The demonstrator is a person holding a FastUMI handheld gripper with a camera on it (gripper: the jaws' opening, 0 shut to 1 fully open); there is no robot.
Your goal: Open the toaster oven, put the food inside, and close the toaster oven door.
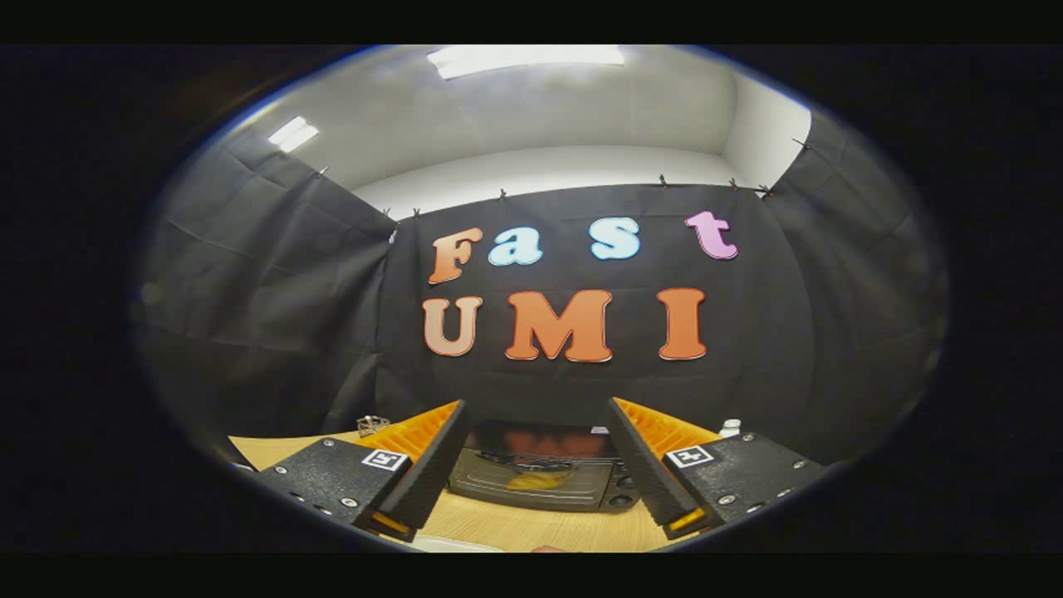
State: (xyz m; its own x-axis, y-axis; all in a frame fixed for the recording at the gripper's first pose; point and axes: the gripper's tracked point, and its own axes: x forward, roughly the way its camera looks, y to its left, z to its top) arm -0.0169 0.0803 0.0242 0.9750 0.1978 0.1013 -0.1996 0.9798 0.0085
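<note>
The oven (540,473) sits on the table (515,527), beyond the fingers and framed in the gap between them. It is a dark, boxy toaster oven with a glossy top that mirrors the wall behind it. Its glass door faces the camera and looks closed. Through the glass a wire rack shows, with something yellow-orange (538,480) lying inside; what food it is cannot be told. Two round knobs (619,490) stand one above the other on the oven's right side.

The hand-held gripper (536,490) is spread wide, its two fingers well apart and touching nothing, holding nothing. Each finger (428,473) slants inward toward the oven, and square printed markers sit on the blocks behind them.

The table is light wood with a fine grain. A small wire object (373,425) stands on it far to the left, and a small white bottle (730,428) peeks up behind the right finger. Black cloth (274,291) hangs on three sides, clipped along its top edge. Above it are a pale wall, a white ceiling and two lit ceiling lights (525,58).
</note>
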